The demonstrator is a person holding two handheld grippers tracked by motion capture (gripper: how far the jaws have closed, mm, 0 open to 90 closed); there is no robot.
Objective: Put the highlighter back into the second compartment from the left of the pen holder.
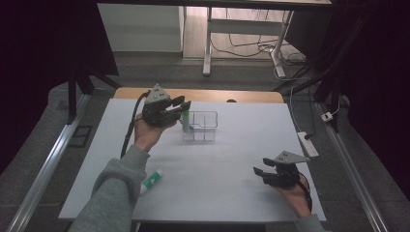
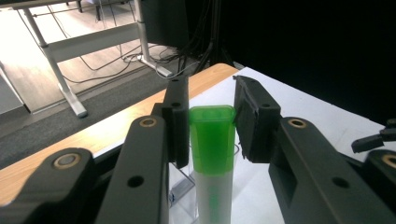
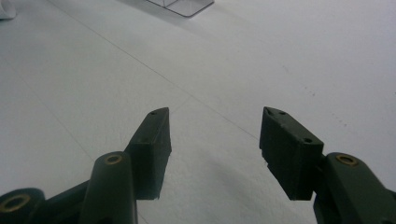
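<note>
Both tongs are in my hands: my left gripper (image 1: 183,104) is up at the far left of the white table (image 1: 232,159), its two black jaws closed on the green cap of a highlighter (image 2: 212,154) that stands upright between them; in the left gripper view the left pad lies flat against the cap, and the right pad (image 2: 252,119) meets the cap's upper corner at a slant. That pen, with its green cap and pale translucent body, hangs at the left edge of a clear plastic organiser (image 1: 202,126) with several compartments, its lower end down by the nearest left compartment, though I cannot tell whether it touches the bottom. My right gripper (image 1: 260,172) rests low at the near right of the table, well apart from the organiser, jaws parted about halfway with nothing between them but bare white tabletop, its pads (image 3: 152,149) pointing left. A second pen (image 1: 152,181), white with green markings, lies on the table at the near left, just beside my grey left sleeve (image 1: 113,193)
</note>
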